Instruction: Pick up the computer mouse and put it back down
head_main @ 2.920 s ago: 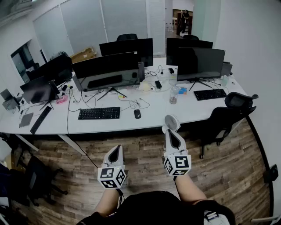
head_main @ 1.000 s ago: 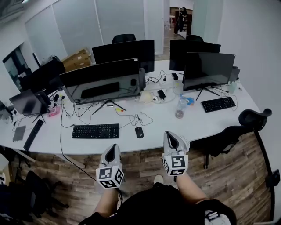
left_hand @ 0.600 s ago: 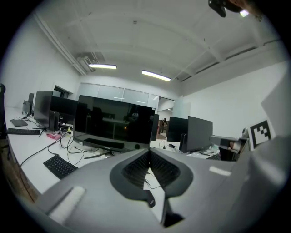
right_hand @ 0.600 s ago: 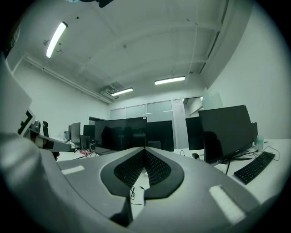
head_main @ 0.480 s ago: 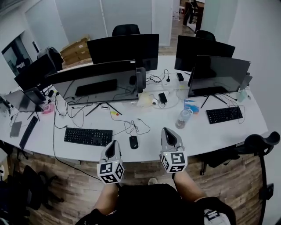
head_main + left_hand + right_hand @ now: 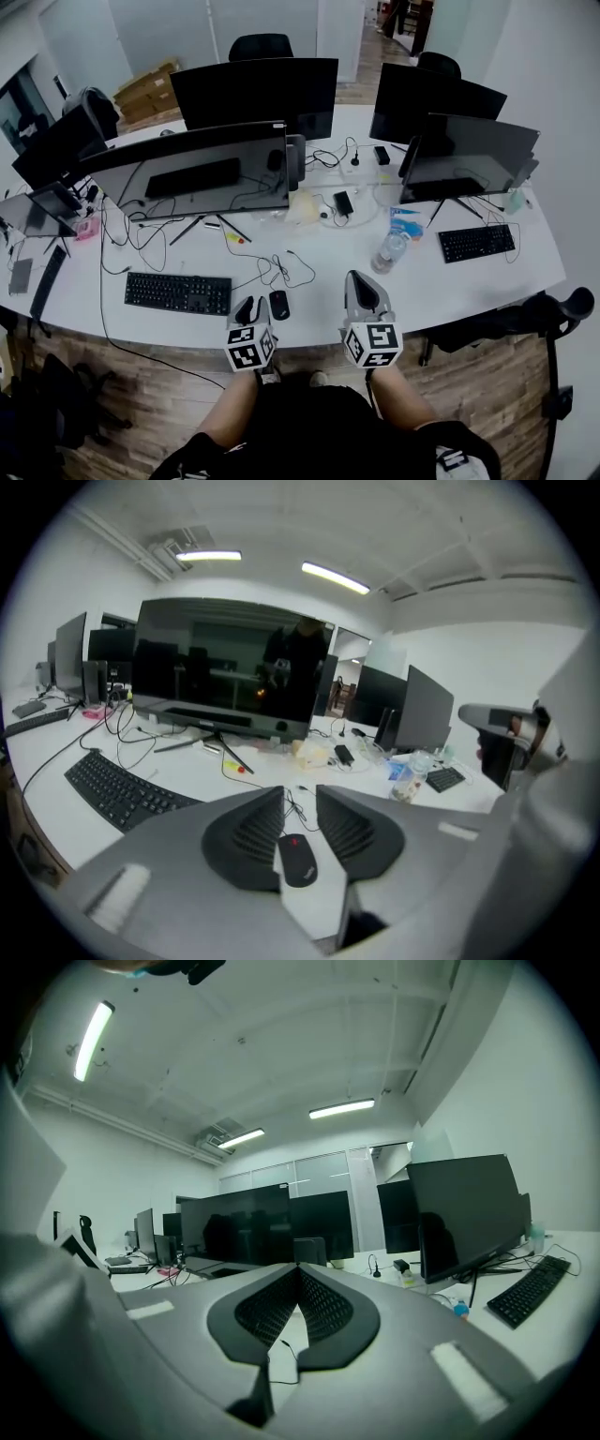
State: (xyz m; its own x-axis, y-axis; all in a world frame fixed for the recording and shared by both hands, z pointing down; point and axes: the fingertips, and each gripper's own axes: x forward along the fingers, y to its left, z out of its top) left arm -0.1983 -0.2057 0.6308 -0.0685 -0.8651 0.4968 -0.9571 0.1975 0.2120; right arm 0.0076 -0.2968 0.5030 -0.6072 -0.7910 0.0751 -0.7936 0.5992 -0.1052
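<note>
The black computer mouse lies on the white desk near its front edge, just right of a black keyboard. My left gripper is low over the desk edge, its tips just left of the mouse. In the left gripper view the mouse shows through the narrow gap between the jaws of the left gripper, which are opening; the pads do not touch it. My right gripper hovers over the desk to the right of the mouse. Seen from its own camera, the right gripper is shut and empty.
Loose black cables trail behind the mouse. A wide monitor stands behind the keyboard. A water bottle and a second keyboard sit to the right. An office chair is at the desk's right end.
The view has closed in on the desk. My left gripper went forward and down to the mouse's side and its jaws parted. My right gripper advanced over the desk edge.
</note>
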